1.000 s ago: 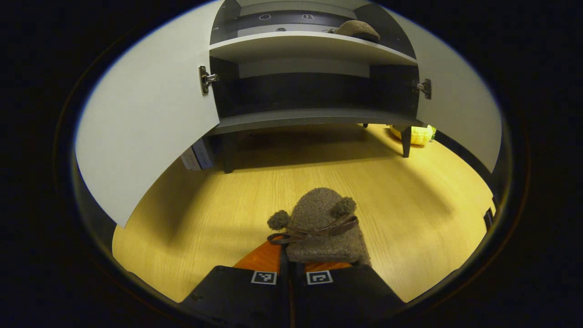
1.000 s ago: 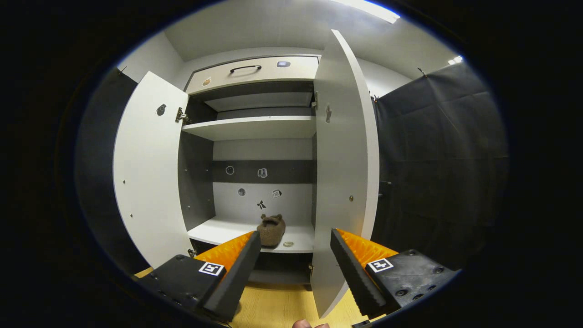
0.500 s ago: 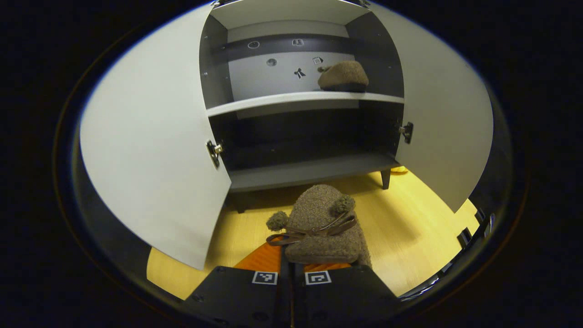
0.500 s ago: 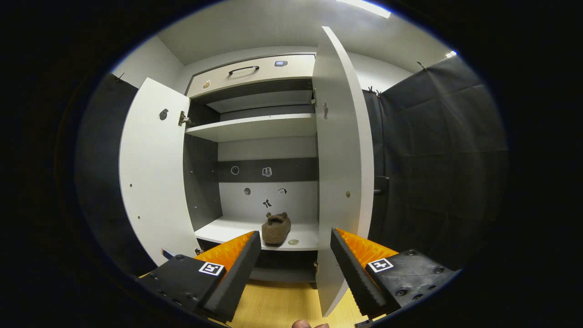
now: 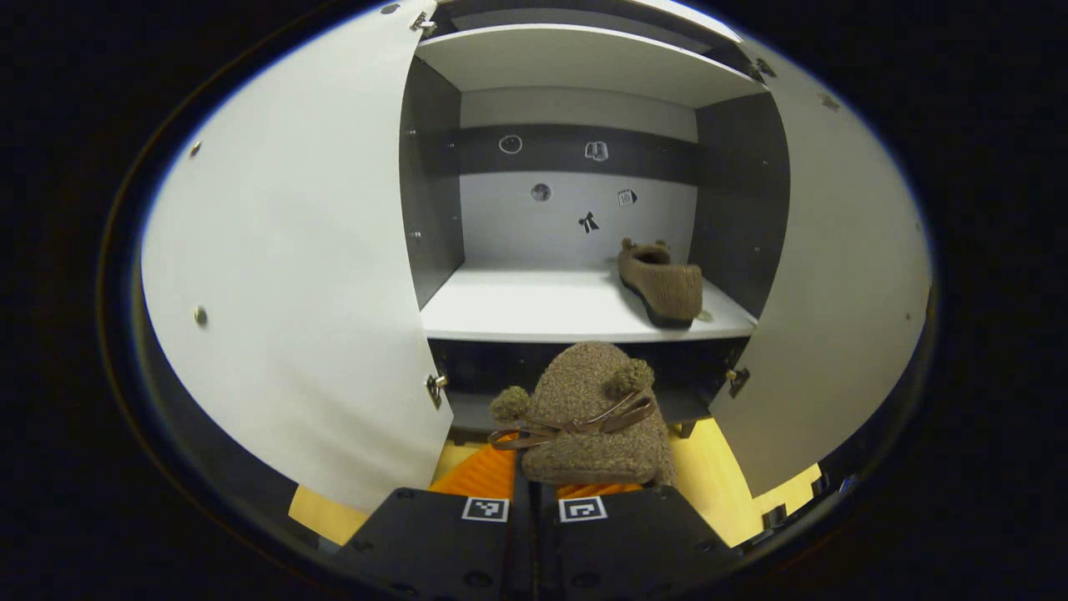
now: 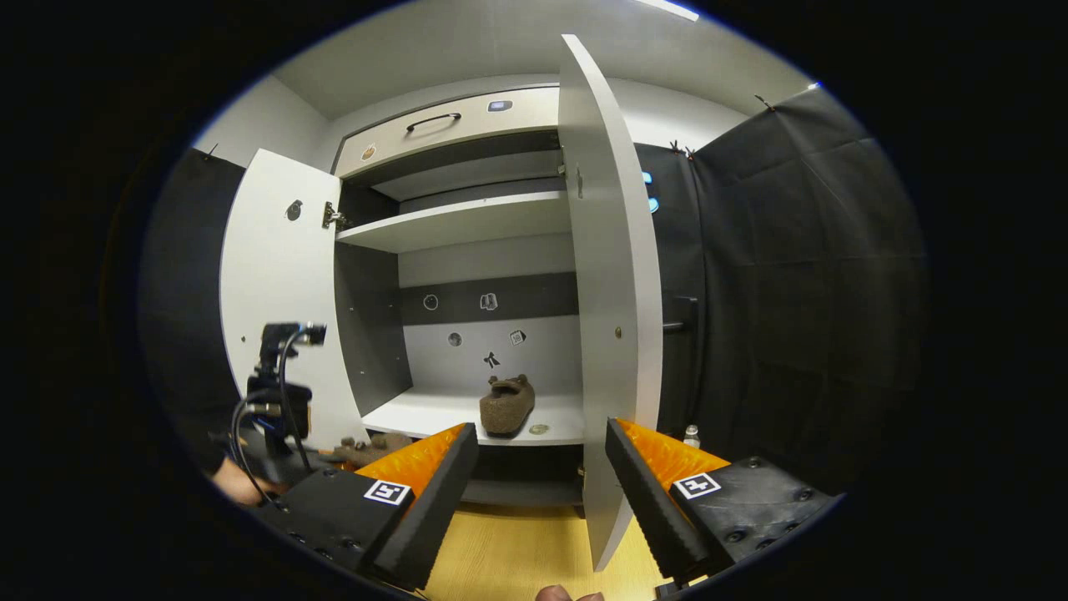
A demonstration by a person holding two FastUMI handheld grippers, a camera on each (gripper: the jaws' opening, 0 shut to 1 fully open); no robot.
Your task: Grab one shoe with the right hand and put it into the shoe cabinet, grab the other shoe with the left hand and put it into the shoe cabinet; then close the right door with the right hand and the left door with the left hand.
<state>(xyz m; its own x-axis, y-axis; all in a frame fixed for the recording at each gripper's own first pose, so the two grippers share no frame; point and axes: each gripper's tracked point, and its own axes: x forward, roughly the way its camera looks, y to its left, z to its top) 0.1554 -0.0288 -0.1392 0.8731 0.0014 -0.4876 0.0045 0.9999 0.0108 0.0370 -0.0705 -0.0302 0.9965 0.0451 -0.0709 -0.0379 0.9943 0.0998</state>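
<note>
My left gripper [image 5: 534,494] is shut on the heel of a brown fuzzy shoe [image 5: 586,413] with pompoms and a bow, held just before the open shoe cabinet's white middle shelf [image 5: 517,310]. The other brown shoe [image 5: 661,284] lies on that shelf's right side, toe toward the back. In the right gripper view that shelved shoe [image 6: 506,405] sits beyond my right gripper [image 6: 542,476], which is open and holds nothing. The left gripper [image 6: 338,455] with its shoe [image 6: 373,448] shows low at the left there.
Both cabinet doors stand wide open: the left door [image 5: 292,275] and the right door [image 5: 838,292], whose edge [image 6: 609,334] faces my right gripper. A drawer [image 6: 450,129] tops the cabinet. Wooden floor [image 6: 517,559] lies below. A small bottle [image 6: 691,434] stands by the dark wall.
The left gripper has risen with its shoe from near the floor to the level of the middle shelf. It has come into the right gripper view at the left. The right gripper stays open.
</note>
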